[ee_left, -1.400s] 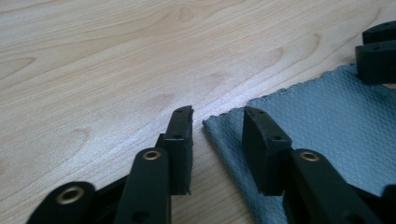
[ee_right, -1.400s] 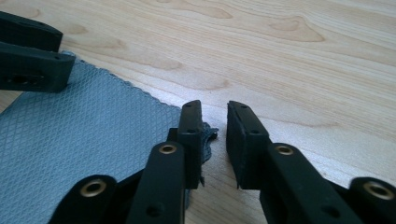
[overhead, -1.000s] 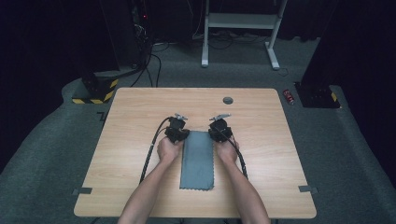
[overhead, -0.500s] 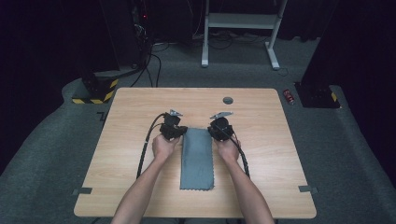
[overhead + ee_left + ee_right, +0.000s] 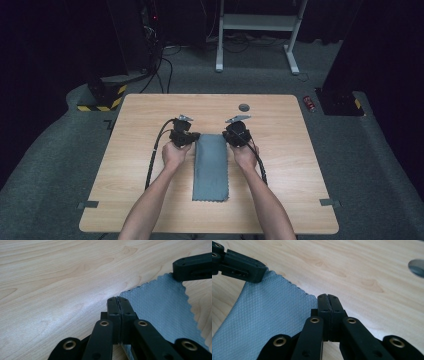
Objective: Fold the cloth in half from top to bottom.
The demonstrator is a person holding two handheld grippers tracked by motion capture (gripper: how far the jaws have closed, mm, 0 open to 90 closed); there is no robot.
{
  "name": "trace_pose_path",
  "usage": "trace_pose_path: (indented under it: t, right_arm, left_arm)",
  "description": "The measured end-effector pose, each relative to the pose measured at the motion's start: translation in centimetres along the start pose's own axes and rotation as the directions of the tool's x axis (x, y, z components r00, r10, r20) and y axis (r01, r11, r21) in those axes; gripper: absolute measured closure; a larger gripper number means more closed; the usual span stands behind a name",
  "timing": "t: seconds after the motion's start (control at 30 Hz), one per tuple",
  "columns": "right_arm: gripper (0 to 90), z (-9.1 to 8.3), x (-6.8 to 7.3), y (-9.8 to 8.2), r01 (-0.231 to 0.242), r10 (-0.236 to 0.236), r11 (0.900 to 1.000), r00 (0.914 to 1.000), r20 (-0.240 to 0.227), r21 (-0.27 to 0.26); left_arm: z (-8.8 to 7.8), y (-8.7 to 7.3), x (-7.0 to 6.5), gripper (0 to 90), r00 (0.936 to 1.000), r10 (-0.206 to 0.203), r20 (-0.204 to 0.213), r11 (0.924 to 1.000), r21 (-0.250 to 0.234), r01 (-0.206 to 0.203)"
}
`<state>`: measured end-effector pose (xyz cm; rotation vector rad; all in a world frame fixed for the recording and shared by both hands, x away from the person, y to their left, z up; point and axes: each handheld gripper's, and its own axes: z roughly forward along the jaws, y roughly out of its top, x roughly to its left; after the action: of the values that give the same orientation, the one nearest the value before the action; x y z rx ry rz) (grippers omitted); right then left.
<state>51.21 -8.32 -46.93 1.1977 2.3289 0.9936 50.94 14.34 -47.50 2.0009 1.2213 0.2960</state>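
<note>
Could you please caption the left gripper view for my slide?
Left claw shut on a corner of the grey cloth above the wooden table.

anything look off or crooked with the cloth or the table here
Nothing stands out. The grey cloth lies flat and fairly straight on the table, each far corner pinched by the left gripper and right gripper. A small dark disc sits apart near the far edge.

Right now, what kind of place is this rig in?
Probably a lab or recording studio: a lone wooden table on grey carpet, dark equipment with trailing cables behind, and a hazard-striped base beside it.
</note>
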Motion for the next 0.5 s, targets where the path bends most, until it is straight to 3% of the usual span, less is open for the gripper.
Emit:
trace_pose_path:
  t: [0.1,0.3,0.5]
  right_arm:
    - [90.0,-0.1,0.0,0.8,0.006,-0.006,1.000,0.9999,0.012,0.008]
    - [90.0,-1.1,-0.5,2.2,0.014,-0.013,0.999,0.9996,0.026,-0.032]
    - [90.0,-1.8,-0.3,1.9,0.032,-0.032,0.998,0.9994,0.017,-0.048]
  left_arm:
    - [-0.4,1.1,-0.3,89.3,0.9985,0.046,-0.028,0.9989,-0.006,-0.047]
    - [-1.6,2.9,-0.6,89.2,0.9967,0.075,-0.029,0.9965,-0.035,-0.076]
    - [-2.1,2.2,-1.0,89.3,0.9937,0.111,-0.012,0.9932,-0.034,-0.112]
